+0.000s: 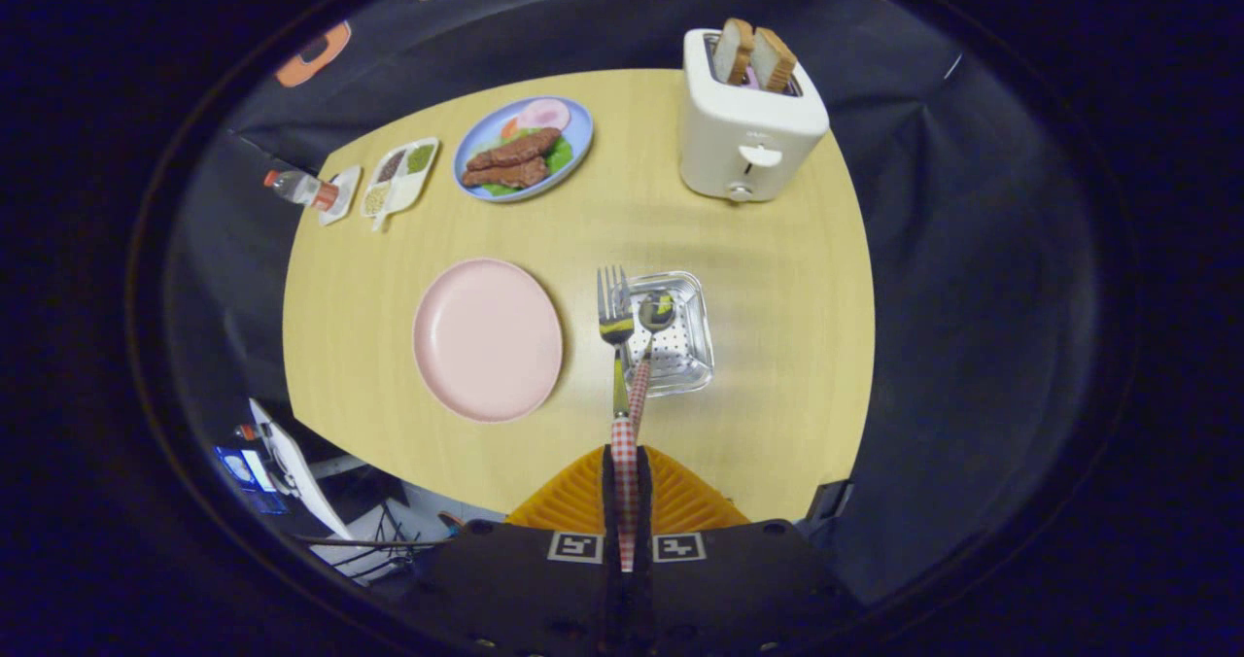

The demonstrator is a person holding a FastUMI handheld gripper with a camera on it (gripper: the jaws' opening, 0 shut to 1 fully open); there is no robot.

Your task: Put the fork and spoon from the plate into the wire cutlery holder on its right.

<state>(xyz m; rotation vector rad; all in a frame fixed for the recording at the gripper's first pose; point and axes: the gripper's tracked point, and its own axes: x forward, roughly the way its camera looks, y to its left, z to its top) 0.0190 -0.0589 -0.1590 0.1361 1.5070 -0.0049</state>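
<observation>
My gripper (625, 487) is shut on the red-checked handle of the fork (614, 312), which points straight ahead with its tines just left of the wire cutlery holder (692, 363). The spoon (655, 313) has its bowl inside the holder's outline. Its red patterned handle slants back over the near rim toward the fork's handle. I cannot tell whether the fingers also touch the spoon. The pink plate (488, 338) sits bare to the left of the holder, beyond the fingers.
A white toaster (746, 127) with two bread slices stands at the table's far right. A blue plate of food (523, 148), a divided condiment dish (400, 176) and a small bottle (296, 189) lie along the far left. The table's near edge is just ahead of the fingers.
</observation>
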